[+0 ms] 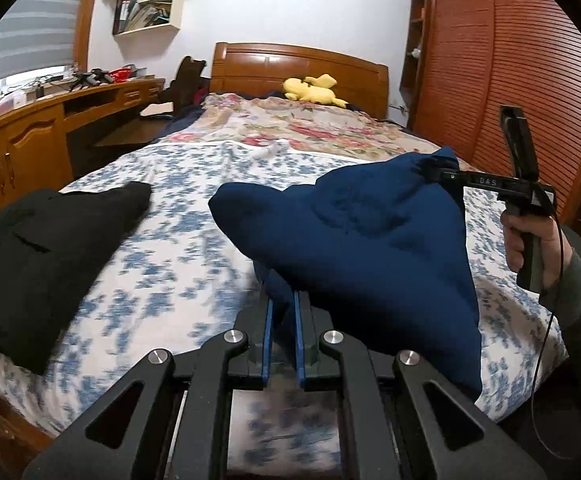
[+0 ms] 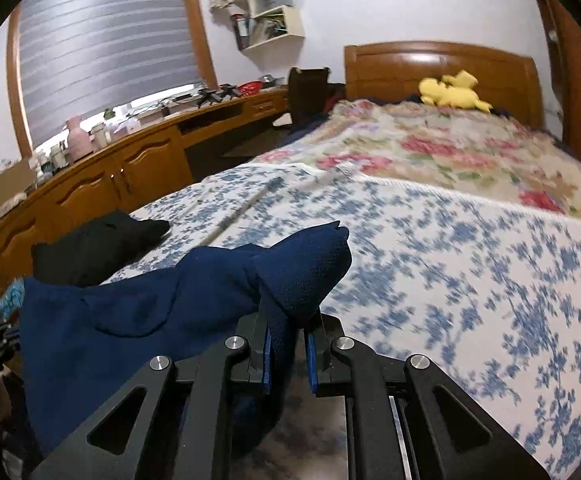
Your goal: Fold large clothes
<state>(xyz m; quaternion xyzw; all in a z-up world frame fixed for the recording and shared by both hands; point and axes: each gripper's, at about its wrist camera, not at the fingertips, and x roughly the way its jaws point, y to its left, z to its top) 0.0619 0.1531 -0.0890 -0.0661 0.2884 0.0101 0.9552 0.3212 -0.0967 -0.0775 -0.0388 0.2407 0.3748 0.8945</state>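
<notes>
A navy blue garment [image 1: 354, 232] hangs stretched between both grippers above the foot of the bed. My left gripper [image 1: 282, 300] is shut on one corner of it. My right gripper [image 2: 288, 320] is shut on the other corner, which bunches above its fingers; the garment [image 2: 138, 312] drapes down to the left. In the left wrist view the right gripper [image 1: 446, 174] shows at the right, held by a hand, pinching the cloth. A black garment [image 1: 46, 252] lies folded on the bed's left side; it also shows in the right wrist view [image 2: 98, 244].
The bed has a blue-flowered white sheet [image 1: 178, 240] and a floral quilt [image 1: 306, 128] further up. A yellow plush toy [image 1: 314, 90] lies by the wooden headboard [image 1: 298, 64]. A wooden desk [image 1: 50, 120] runs along the left; a wardrobe [image 1: 502, 76] stands at the right.
</notes>
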